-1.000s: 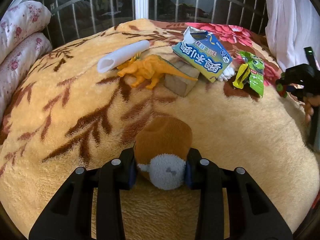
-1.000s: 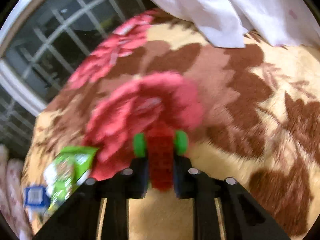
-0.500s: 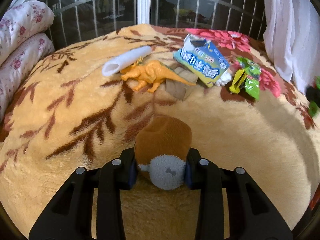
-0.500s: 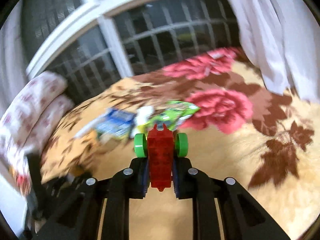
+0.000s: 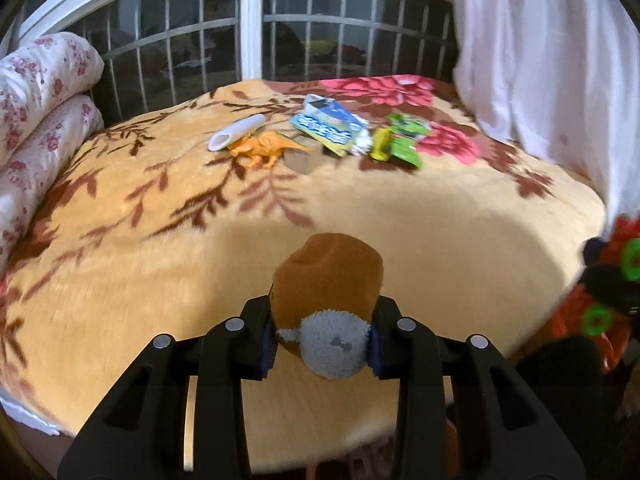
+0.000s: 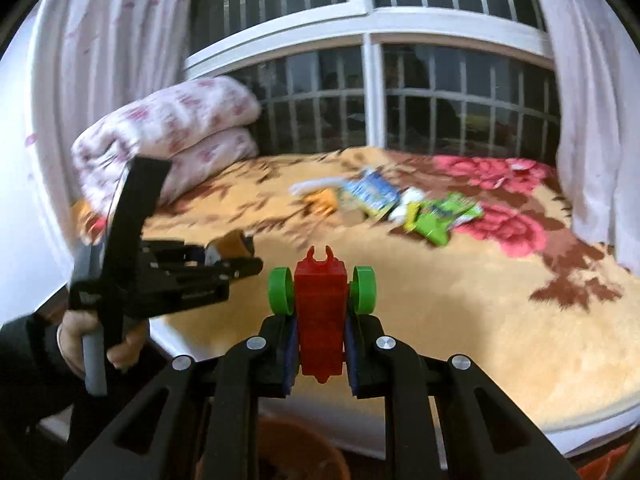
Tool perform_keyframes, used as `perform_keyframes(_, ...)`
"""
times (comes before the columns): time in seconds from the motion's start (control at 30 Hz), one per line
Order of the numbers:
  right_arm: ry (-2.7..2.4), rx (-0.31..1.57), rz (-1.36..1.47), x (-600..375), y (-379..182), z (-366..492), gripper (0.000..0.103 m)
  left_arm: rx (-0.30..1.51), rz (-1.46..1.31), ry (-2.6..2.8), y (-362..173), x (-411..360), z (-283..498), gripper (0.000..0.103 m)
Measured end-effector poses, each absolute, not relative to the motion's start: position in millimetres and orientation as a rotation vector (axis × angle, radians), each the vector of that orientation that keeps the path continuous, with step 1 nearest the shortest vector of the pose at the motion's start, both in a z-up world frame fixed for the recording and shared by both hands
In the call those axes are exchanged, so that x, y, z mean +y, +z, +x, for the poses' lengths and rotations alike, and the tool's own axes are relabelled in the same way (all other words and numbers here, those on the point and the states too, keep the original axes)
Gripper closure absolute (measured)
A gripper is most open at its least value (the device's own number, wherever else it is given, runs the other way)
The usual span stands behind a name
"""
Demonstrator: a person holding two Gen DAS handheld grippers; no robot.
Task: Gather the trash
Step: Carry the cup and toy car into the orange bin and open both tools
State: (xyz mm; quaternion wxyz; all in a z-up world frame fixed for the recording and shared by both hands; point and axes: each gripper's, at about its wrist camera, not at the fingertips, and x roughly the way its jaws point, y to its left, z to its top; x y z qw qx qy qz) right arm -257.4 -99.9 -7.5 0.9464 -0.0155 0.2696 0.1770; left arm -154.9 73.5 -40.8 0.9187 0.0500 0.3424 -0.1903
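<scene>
Left gripper [image 5: 320, 350] clamping a brown sock [image 5: 326, 280] with a grey toe, holding it above the near edge of the bed [image 5: 400, 240]. Right gripper [image 6: 320, 356] pinching a red toy car [image 6: 320, 320] with green wheels between its pads, hovering off the bed's front edge.

Lying in a cluster at the far side of the bed, on the floral blanket: a white paper roll [image 5: 236, 136], touching an orange dinosaur [image 5: 266, 148] just beside it; a cardboard block [image 5: 302, 158] against the dinosaur's tail; a blue snack bag [image 5: 328, 128] leaning over the block; a crumpled white tissue [image 5: 362, 142] beside the bag; a green wrapper [image 5: 402, 142] next to that, near a red flower in the pattern.

Resting folded at the bed's left end, a flowered quilt [image 5: 44, 92]. Hanging at the right, a white curtain [image 5: 540, 52].
</scene>
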Motion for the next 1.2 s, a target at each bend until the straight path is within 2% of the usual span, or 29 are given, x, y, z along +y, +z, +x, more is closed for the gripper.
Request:
perform_keyframes(0.17, 0.465, 0.7, -0.055, -98.3, -38.6, -279.0, 0.084, 0.74, 0.167, -0.439, -56.1, 78.8, -207.0, 0.07)
perform_keyframes(0.4, 0.547, 0.941, -0.144, -90.0, -106.3, -300.2, 0.084, 0.896, 0.246, -0.487, -114.7, 74.0, -251.8, 0.07)
perform_keyframes(0.6, 0.574, 1.137, -0.165, -77.9, -171.9, -293.8, 0.084, 1.013, 0.363, -0.525, -166.8, 58.5, -260.3, 0.07)
perform_keyframes(0.77, 0.576, 1.272, -0.223, -63.8, -216.9, -286.7, 0.084, 1.197, 0.444, -0.55, -220.0, 51.8, -251.1, 0.07)
perform_keyframes(0.97, 0.568, 1.362, -0.187, -63.2, -240.0, -277.5, 0.084, 1.259, 0.48, -0.547, -239.1, 46.0, -241.1, 0.069)
perform_keyframes(1.0, 0.563, 1.363, -0.181, -63.5, -240.2, -275.8, 0.083, 1.261, 0.487, -0.542, -240.4, 45.5, -240.6, 0.068)
perform_keyframes(1.03, 0.558, 1.364, -0.177, -64.8, -240.8, -275.3, 0.079, 1.264, 0.497, -0.532, -242.3, 45.0, -239.7, 0.062)
perform_keyframes(1.07, 0.554, 1.37, -0.169, -66.4, -241.3, -273.3, 0.071, 1.268, 0.499, -0.528, -243.8, 44.0, -241.2, 0.057)
perform_keyframes(1.1, 0.548, 1.37, -0.163, -67.8, -241.0, -272.7, 0.069, 1.269, 0.503, -0.518, -244.5, 44.3, -240.6, 0.041)
perform_keyframes(1.13, 0.539, 1.364, -0.16, -69.5, -240.0, -273.2, 0.067, 1.264, 0.505, -0.51, -244.7, 44.6, -242.2, 0.032)
perform_keyframes(1.2, 0.533, 1.359, -0.15, -74.3, -238.2, -271.4, 0.067, 1.25, 0.496, -0.514, -241.3, 45.7, -242.5, 0.032)
